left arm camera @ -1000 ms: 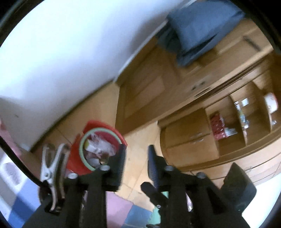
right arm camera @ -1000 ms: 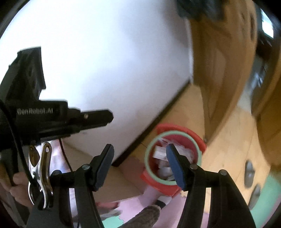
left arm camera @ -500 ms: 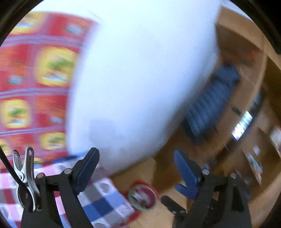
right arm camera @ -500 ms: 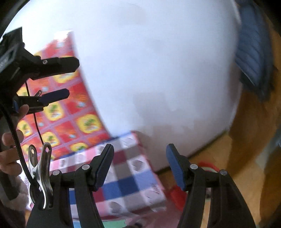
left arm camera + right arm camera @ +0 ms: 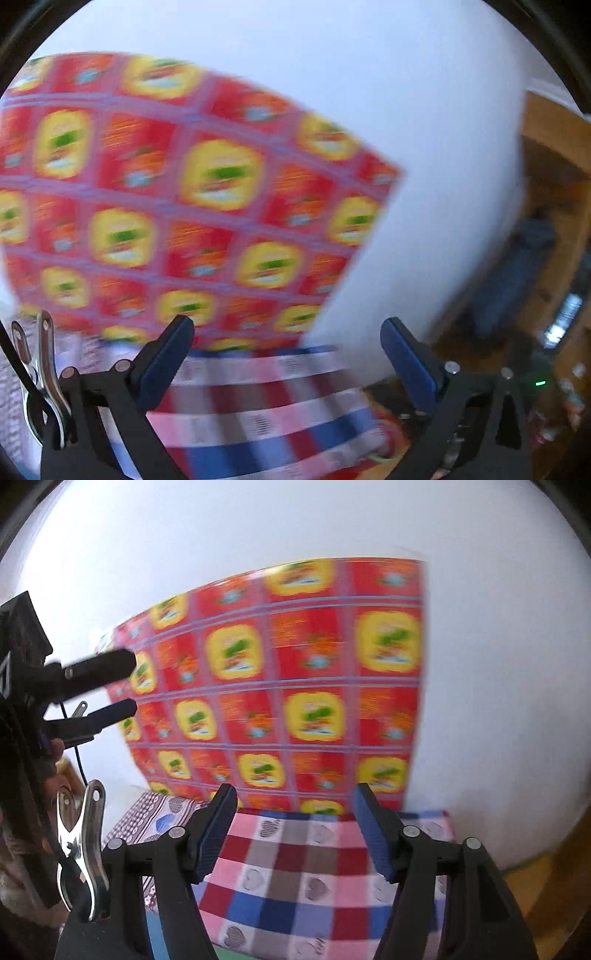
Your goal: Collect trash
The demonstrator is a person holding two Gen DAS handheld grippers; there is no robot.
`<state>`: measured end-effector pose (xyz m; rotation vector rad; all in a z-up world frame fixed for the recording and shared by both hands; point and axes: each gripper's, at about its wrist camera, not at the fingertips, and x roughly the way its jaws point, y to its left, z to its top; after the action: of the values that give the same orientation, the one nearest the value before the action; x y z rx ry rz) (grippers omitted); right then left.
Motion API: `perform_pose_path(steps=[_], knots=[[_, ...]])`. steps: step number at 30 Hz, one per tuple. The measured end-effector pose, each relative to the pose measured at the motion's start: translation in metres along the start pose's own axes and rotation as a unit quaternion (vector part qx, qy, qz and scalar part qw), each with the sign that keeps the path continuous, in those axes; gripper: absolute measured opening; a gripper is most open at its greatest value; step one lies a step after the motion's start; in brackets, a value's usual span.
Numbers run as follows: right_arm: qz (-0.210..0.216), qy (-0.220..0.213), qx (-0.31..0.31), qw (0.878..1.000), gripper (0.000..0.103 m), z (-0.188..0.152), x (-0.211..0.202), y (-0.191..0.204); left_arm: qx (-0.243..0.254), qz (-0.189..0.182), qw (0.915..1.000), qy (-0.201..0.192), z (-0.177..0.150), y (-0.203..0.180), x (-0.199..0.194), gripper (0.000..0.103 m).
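My left gripper [image 5: 286, 354] jaws are opening, wide, nothing between them. Right gripper [image 5: 295, 829] jaws are opening too, also empty. Beyond: a checked cloth [image 5: 295, 878], a red patterned sheet [image 5: 295, 686], a white wall [image 5: 332, 524]. No trash visible, so grip and handling can't be judged. A red bin [image 5: 388, 443] peeks low, its contents blurred.
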<state>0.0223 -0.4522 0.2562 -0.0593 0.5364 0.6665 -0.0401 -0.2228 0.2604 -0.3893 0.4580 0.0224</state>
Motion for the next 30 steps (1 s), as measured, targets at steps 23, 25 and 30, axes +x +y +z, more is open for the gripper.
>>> perform_pose_path(steps=[23,25,30], knots=[[-0.016,0.147,0.042,0.988,0.081,-0.074,0.131,0.102,-0.019,0.142,0.9824,0.12,-0.075,0.129,0.029,0.103],[-0.019,0.146,0.044,0.988,0.081,-0.074,0.131,0.099,-0.022,0.138,0.9823,0.125,-0.077,0.128,0.033,0.103],[-0.025,0.152,0.047,0.987,0.081,-0.076,0.132,0.091,-0.025,0.134,0.9812,0.137,-0.081,0.125,0.043,0.103]])
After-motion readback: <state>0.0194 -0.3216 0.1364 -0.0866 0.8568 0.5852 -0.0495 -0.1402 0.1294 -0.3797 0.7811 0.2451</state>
